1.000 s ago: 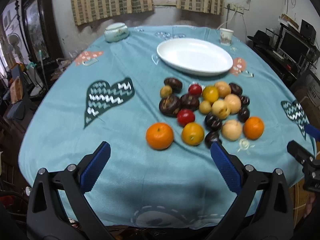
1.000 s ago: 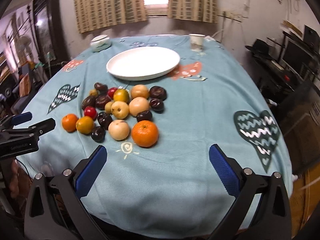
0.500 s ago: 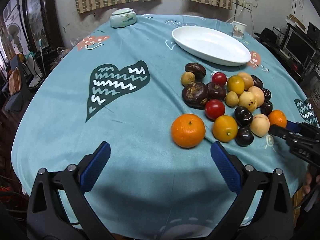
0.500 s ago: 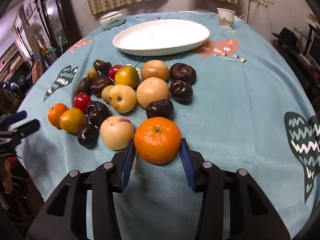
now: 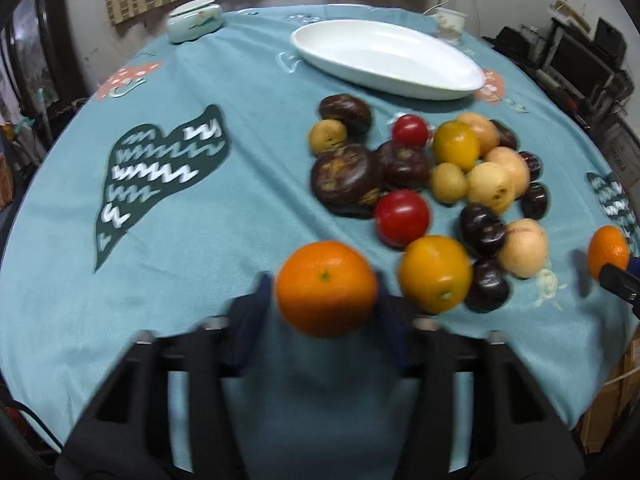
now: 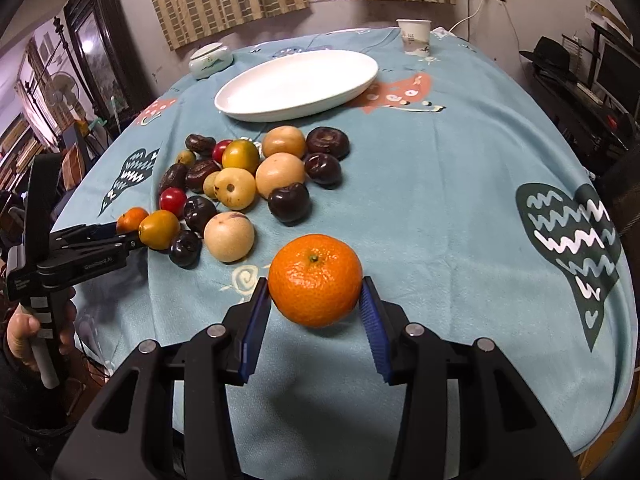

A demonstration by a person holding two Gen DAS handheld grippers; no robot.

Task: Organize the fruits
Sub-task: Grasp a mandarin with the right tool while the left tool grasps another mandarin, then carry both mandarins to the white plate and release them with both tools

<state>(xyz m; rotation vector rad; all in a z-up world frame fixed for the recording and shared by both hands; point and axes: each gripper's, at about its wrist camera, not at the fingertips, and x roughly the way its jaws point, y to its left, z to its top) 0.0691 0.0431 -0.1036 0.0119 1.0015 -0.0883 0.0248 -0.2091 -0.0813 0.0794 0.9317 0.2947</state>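
Observation:
In the left wrist view an orange (image 5: 326,288) sits between the blue pads of my left gripper (image 5: 325,285), whose jaws are closing onto its sides. The picture is blurred. My right gripper (image 6: 315,285) is shut on a second orange (image 6: 315,278), apart from the pile on its right. Between the two lies a pile of fruit (image 6: 240,184): dark purple, yellow, tan and red ones on the teal cloth. A white oval plate (image 6: 296,84) stands beyond the pile with nothing on it. From the right wrist view, the left gripper (image 6: 120,236) appears at the pile's left edge.
A paper cup (image 6: 414,36) and a lidded ceramic bowl (image 6: 210,60) stand at the table's far side. A person's hand (image 6: 24,332) holds the left gripper's handle at the table's left edge. Furniture and monitors crowd the room on the right.
Both grippers went from wide open to closed around an orange: the right one half a second ago, the left one just now. Both moved down and forward toward the fruit.

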